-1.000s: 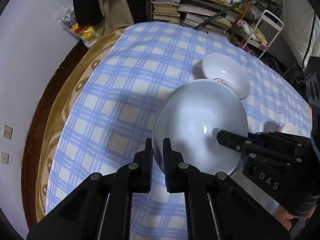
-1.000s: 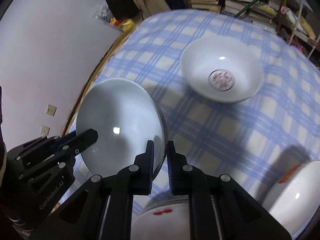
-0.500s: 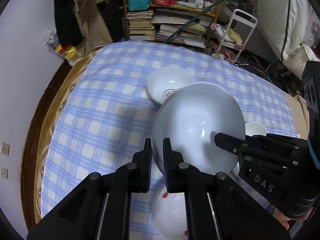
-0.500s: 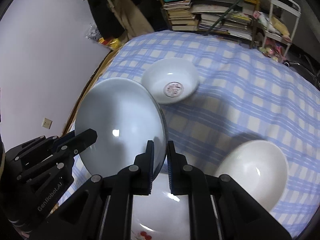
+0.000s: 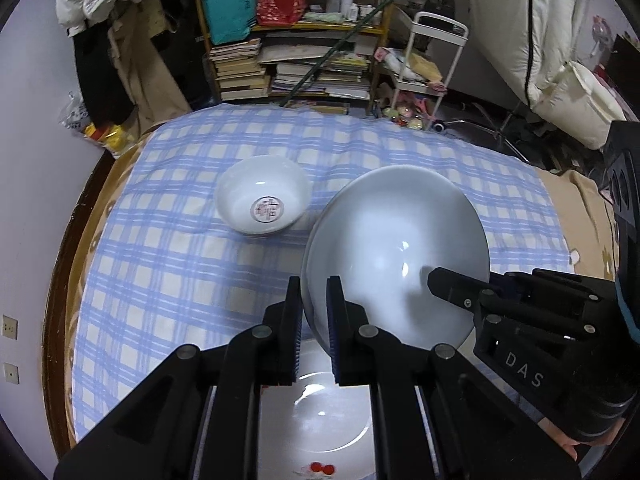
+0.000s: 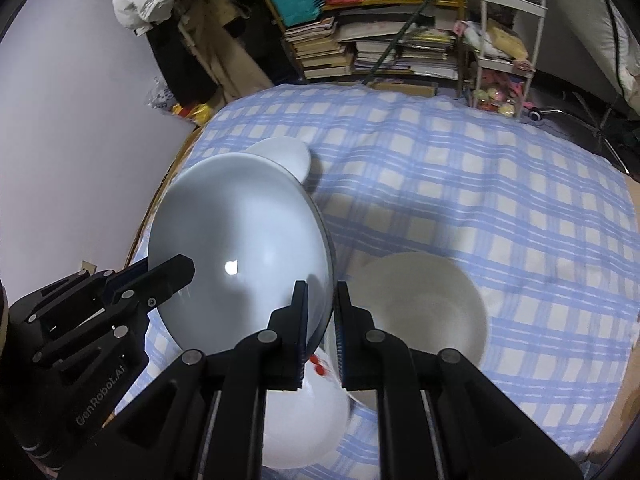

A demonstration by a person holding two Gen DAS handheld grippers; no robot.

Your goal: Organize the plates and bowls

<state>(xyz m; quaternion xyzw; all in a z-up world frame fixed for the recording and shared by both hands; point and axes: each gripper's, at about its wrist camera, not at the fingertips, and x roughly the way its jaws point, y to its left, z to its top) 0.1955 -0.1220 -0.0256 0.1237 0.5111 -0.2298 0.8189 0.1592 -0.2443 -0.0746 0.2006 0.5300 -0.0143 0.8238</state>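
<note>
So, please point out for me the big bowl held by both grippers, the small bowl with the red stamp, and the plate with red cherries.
big bowl (image 5: 396,248), left wrist view, inner wall.
small bowl (image 5: 262,196), left wrist view, inside wall.
plate (image 5: 320,412), left wrist view, centre.

large bowl (image 5: 396,248) above plate (image 5: 332,412), small bowl (image 5: 262,200) behind, on tablecloth (image 5: 168,264)

black fingers (image 5: 294,320) | silver screws | white "DAS", "GenRobot.AI" lettering

Both wrist cameras look steeply down from close above, sharing the large white bowl (image 5: 396,256) and checked surface (image 5: 168,264).
</note>
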